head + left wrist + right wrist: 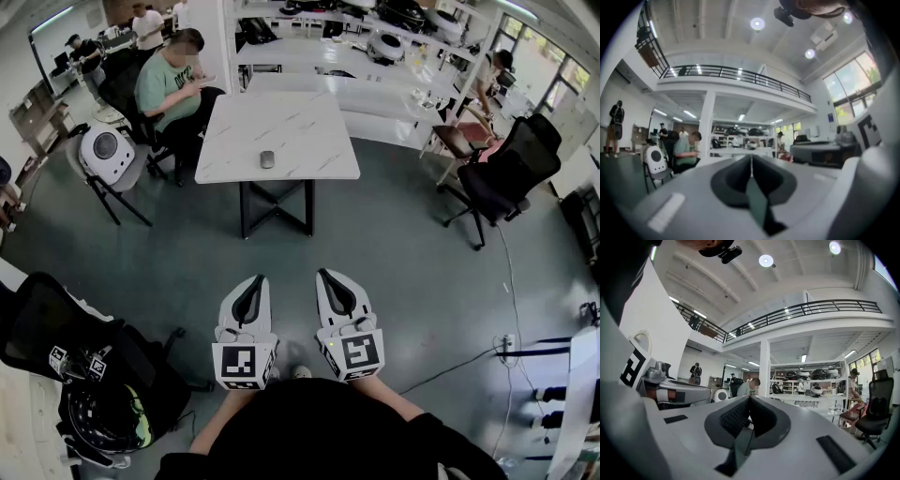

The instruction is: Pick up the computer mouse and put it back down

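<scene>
A small grey computer mouse (267, 159) lies near the front edge of a white marble-top table (309, 150) across the floor. My left gripper (258, 278) and right gripper (323, 273) are held side by side close to my body, well short of the table, both level. Each has its jaws shut with nothing between them. In the left gripper view the left gripper (751, 157) shows its pads meeting in a thin line. In the right gripper view the right gripper (750, 398) also has its pads together. The mouse shows in neither gripper view.
A seated person (173, 80) is at the table's far left corner. A black office chair (506, 178) stands right, a white round-backed chair (105, 155) left, a black chair with gear (84, 366) by my left side. Shelving (375, 47) runs behind the table. Cables (506, 281) cross the floor at the right.
</scene>
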The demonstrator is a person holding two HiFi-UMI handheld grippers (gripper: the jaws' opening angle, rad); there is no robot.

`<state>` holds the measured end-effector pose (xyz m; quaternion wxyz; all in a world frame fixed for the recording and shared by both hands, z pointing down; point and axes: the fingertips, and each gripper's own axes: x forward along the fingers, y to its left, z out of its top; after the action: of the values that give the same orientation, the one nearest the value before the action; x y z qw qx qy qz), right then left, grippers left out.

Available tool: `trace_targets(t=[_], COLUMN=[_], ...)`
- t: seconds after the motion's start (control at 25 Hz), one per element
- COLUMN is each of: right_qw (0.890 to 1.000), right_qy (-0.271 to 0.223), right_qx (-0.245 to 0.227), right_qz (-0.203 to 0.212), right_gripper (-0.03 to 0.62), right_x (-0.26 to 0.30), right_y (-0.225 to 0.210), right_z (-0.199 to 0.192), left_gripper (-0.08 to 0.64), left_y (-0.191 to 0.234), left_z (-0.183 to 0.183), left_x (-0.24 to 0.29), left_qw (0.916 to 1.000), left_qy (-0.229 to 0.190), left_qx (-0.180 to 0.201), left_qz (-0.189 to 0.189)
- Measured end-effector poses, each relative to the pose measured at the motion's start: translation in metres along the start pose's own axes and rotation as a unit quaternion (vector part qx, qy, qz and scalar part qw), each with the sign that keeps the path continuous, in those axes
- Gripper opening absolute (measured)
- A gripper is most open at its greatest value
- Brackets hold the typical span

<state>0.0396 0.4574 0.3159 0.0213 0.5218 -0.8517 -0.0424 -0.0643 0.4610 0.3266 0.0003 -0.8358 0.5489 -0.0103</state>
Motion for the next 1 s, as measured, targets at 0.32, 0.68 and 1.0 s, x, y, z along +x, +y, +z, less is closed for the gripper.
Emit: trace_targets(t=[0.32,0.68,1.0], right_qw=[1.000,1.000,1.000], right_qy=[-0.012,-0.013,-0.011], right_qx=[0.005,0.020,0.017], right_qz=[0.000,0.007,0.011], right_gripper=[0.020,0.020,0.020], right_x=[0.004,0.004,0.014], right_y=[-0.015,-0.023,-0.033], right_z=[-0.002,-0.011,-0.020], left_gripper=[0.014,0.014,0.014], left_y=[-0.005,-0.008,-0.004], left_z=[-0.001,-0.011,-0.016], left_x=[0.011,0.017,0.034], left_qw=[1.0000,0.9999,0.9998], left_qy=[-0.001,0.007,0.005], left_qx=[0.002,-0.002,-0.003], left_qz=[0.006,0.014,0.017])
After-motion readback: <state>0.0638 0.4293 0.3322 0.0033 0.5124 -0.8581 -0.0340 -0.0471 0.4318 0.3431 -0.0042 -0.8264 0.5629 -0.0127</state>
